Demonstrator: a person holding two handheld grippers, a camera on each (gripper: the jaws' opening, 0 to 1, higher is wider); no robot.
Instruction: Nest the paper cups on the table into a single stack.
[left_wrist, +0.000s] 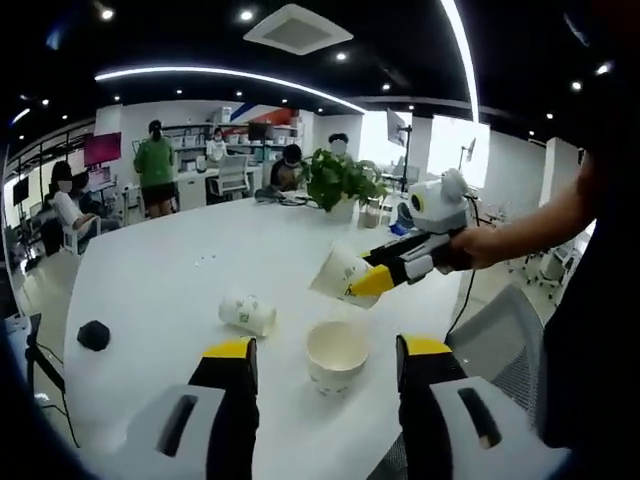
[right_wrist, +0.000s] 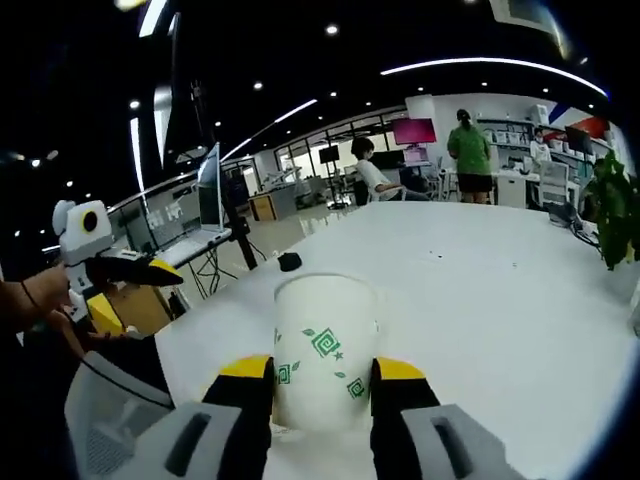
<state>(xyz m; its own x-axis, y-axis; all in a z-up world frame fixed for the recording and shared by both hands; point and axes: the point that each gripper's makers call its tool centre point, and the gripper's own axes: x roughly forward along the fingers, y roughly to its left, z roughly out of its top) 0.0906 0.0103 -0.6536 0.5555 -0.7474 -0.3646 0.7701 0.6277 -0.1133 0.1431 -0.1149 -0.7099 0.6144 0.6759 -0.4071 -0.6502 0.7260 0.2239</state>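
Note:
An upright white paper cup stands on the white table, close in front of my left gripper. Its yellow-tipped jaws are wide open on either side of the cup. A second cup with green print lies on its side to the left. My right gripper comes in from the right, held above the table and shut on a third cup, which is tilted. In the right gripper view that cup is clamped between my right gripper jaws, and the left gripper shows open at the left.
A small black object lies near the table's edge. A potted plant stands at the far end. Grey mesh chairs sit beside the near edge. Several people sit or stand at desks in the background.

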